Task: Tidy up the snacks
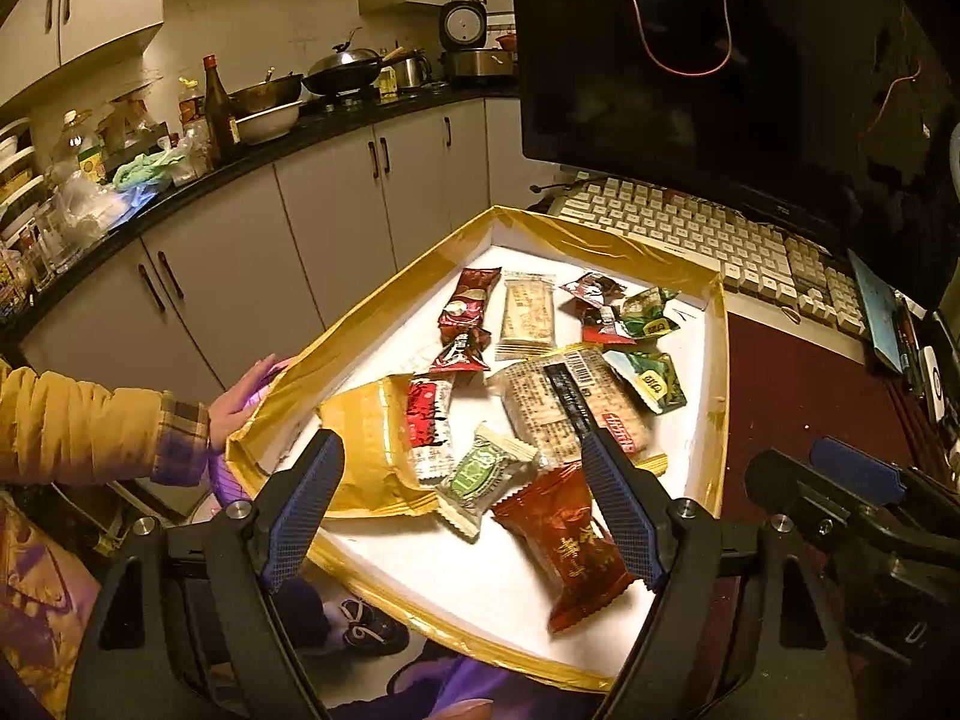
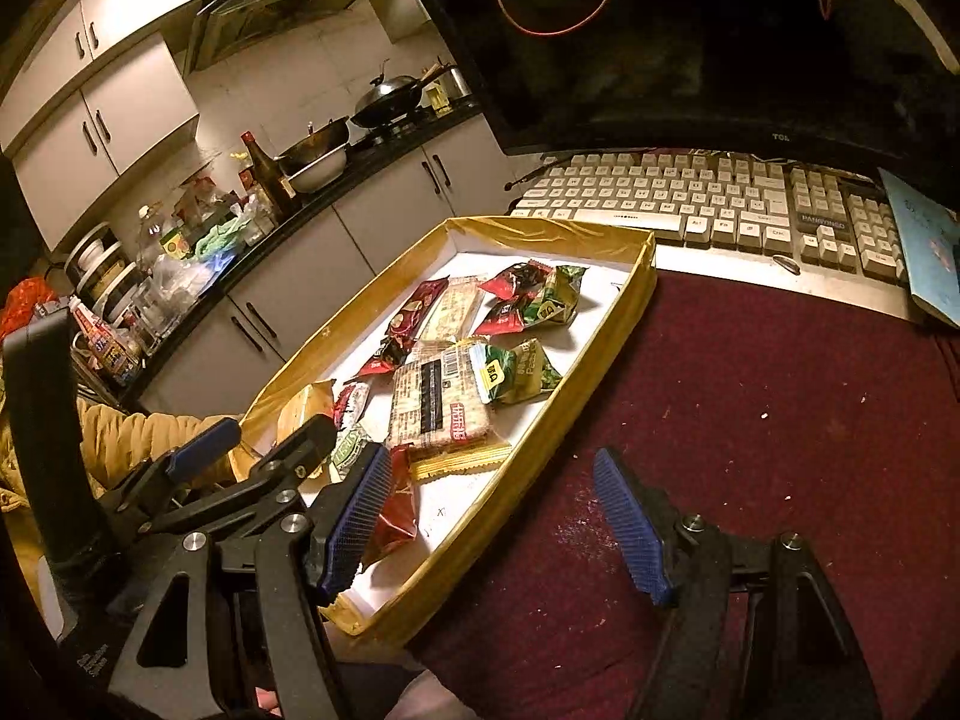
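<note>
A gold-rimmed white tray (image 1: pixel 714 396) holds several snack packets: a dark red packet (image 1: pixel 570 546), a green-and-white candy (image 1: pixel 480 474), a gold pouch (image 1: pixel 366 450), a large cracker pack (image 1: pixel 570 402) and green packets (image 1: pixel 651 381). My left gripper (image 1: pixel 462 492) is open and empty, hovering over the tray's near end above the candy and red packet. My right gripper (image 2: pixel 492 516) is open and empty, straddling the tray's right wall (image 2: pixel 540 438), its left finger (image 2: pixel 354 516) over the red packet (image 2: pixel 393 510). The left gripper shows in the right wrist view (image 2: pixel 252 444).
The tray sits on a dark red cloth (image 2: pixel 750 420). A keyboard (image 2: pixel 690 204) and monitor (image 2: pixel 720 30) stand behind it. A hand in a yellow sleeve (image 1: pixel 240 402) touches the tray's left rim. A cluttered kitchen counter (image 1: pixel 180 180) runs at the left.
</note>
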